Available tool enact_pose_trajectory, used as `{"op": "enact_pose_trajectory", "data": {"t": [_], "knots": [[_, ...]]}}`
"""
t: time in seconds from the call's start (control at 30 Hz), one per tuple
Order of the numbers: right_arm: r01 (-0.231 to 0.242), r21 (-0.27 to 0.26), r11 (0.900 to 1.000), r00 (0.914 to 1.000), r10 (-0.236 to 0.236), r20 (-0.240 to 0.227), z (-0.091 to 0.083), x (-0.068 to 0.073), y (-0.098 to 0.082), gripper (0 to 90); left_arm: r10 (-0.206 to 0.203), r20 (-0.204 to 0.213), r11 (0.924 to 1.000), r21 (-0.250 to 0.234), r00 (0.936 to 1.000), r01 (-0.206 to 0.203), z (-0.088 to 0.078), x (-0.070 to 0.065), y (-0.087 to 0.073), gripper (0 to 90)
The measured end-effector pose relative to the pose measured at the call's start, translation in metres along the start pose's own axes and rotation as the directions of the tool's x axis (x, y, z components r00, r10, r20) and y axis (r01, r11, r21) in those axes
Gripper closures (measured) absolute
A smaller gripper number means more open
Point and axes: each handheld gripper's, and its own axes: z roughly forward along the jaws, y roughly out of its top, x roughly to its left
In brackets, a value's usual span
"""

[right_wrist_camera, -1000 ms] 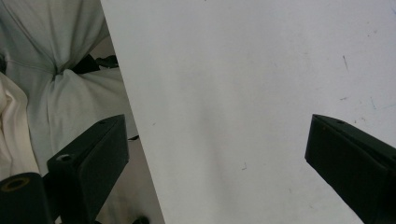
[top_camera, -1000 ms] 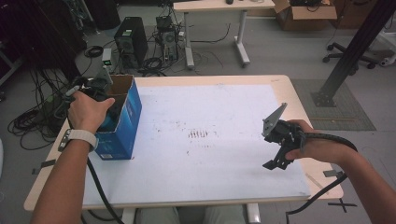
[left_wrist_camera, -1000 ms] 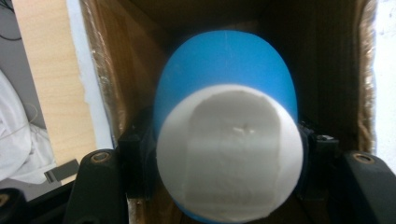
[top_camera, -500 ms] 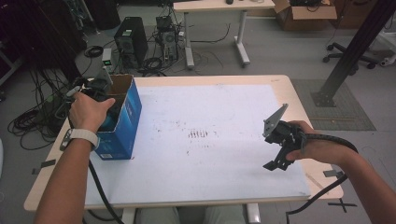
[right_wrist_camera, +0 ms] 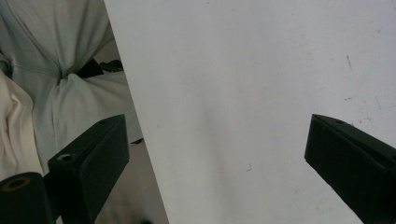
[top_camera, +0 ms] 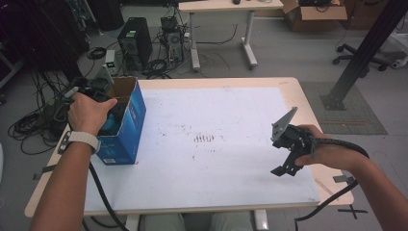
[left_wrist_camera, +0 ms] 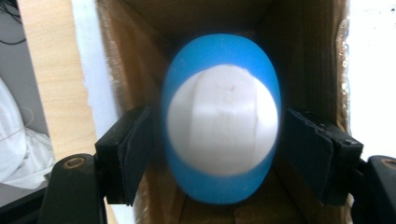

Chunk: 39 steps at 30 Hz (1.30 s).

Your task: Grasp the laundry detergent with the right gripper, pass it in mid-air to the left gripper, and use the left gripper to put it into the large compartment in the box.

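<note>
From above, my left gripper reaches down into the blue box; my right gripper is well apart over the table. Along my left jaws, just opening, a blue-and-white egg-shaped thing sits between the pads, untouched, long axis along the box. My right jaws stand wide apart, empty.

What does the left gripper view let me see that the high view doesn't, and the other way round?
Left gripper view: a blue and white egg-shaped object, blurred, between the left gripper fingers, which have just been opening; small gaps show on both sides.

High view: the right gripper held over the white table surface, the person's forearms, and the floor clutter behind.

Both: the open cardboard box, blue outside, brown inside, at the table's left edge.
</note>
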Motion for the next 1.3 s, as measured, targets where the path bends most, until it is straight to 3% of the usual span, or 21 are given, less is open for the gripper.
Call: {"op": "enact_pose_trajectory", "data": {"t": [0.37, 0.77, 1.0, 1.3], "knots": [[0.005, -0.011, 1.000, 0.9999, -0.005, 0.010, -0.006, 0.005, -0.001, 6.7, 0.027, 0.016, 0.9993, -0.026, 0.9995, -0.027, -0.036, 0.000, -0.005, 22.1], [0.020, -0.025, 0.999, 0.9996, -0.020, 0.019, -0.010, 0.011, 0.001, 6.7, 0.098, 0.035, 0.9937, -0.059, 0.9946, -0.096, -0.077, -0.017, -0.023, 19.8], [0.023, -0.027, 0.999, 0.9995, -0.023, 0.022, -0.012, 0.014, 0.000, 6.7, 0.143, 0.048, 0.9870, -0.082, 0.9886, -0.139, -0.097, -0.028, -0.033, 16.8], [0.024, -0.031, 0.999, 0.9993, -0.023, 0.029, -0.016, 0.016, -0.001, 6.9, 0.213, 0.066, 0.9736, -0.098, 0.9748, -0.206, -0.115, -0.051, -0.042, 14.1]]}}
